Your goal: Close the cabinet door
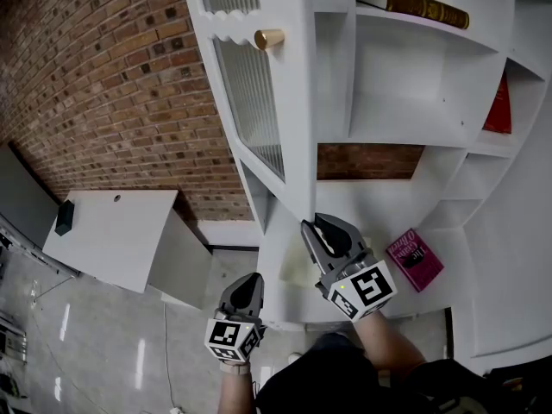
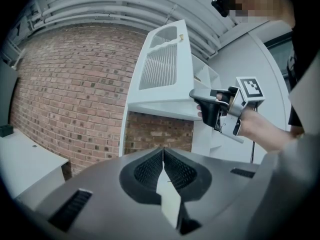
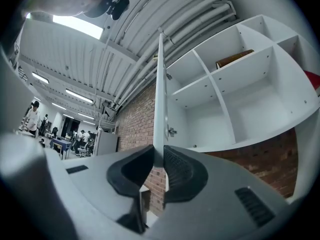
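The white cabinet door (image 1: 259,102), with ribbed glass panes and a brass knob (image 1: 269,39), stands swung out from the shelves. My right gripper (image 1: 315,227) is shut on the door's lower edge. In the right gripper view the thin door edge (image 3: 160,94) runs straight up from between the jaws of that gripper (image 3: 158,156). My left gripper (image 1: 246,281) hangs lower and to the left, apart from the door, shut with nothing in it. The left gripper view has its tips (image 2: 163,151) together, and the door (image 2: 160,69) and the right gripper (image 2: 202,101) ahead.
Open white shelves hold a brown book (image 1: 423,7), a red book (image 1: 498,110) and a magenta book (image 1: 416,259) lying flat. A brick wall (image 1: 103,84) is behind, with a white desk (image 1: 112,235) at the left. A hinge (image 3: 171,131) shows on the door's inner side.
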Motion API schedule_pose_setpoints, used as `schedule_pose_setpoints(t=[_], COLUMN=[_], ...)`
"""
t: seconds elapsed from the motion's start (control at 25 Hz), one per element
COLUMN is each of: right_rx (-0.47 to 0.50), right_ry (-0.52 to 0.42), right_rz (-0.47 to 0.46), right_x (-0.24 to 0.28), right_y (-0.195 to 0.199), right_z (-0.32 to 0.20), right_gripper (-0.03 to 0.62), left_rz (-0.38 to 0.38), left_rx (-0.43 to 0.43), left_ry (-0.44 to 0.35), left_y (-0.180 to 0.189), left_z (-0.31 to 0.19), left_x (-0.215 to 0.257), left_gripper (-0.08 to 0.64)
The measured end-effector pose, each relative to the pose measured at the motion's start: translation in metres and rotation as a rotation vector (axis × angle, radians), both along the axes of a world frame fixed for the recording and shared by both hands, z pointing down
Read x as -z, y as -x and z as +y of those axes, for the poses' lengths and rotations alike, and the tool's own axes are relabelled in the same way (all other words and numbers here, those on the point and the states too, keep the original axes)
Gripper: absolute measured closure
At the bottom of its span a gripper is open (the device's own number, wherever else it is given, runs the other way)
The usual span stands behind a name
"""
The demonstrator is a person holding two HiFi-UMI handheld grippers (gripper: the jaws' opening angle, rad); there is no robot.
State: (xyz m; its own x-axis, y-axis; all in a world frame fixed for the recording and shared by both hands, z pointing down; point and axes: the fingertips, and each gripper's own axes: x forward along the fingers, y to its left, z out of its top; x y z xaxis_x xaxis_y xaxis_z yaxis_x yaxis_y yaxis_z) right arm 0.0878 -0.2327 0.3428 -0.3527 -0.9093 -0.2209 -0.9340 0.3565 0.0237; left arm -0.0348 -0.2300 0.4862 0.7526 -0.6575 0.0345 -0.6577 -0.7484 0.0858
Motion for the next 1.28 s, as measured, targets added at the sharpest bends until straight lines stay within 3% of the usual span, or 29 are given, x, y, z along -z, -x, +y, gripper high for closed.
schedule_pose_setpoints(t=[0.44, 1.28], right_rx=[-0.014, 0.019], right_ry=[-0.002, 0.036], right_rz=[-0.015, -0.004], right_x=[-0.007, -0.006], right_y=[-0.051, -0.116], right_z=[-0.018, -0.066], right_gripper=[0.520, 0.500], left_rz=[-0.025, 0.001], left_rx=[0.000, 0.032], left_ry=[0.019, 0.061], left_y=[-0.039, -0.105], left_z=[-0.014, -0.051], left_x=[-0.007, -0.014], left_gripper=[0.549, 0.549])
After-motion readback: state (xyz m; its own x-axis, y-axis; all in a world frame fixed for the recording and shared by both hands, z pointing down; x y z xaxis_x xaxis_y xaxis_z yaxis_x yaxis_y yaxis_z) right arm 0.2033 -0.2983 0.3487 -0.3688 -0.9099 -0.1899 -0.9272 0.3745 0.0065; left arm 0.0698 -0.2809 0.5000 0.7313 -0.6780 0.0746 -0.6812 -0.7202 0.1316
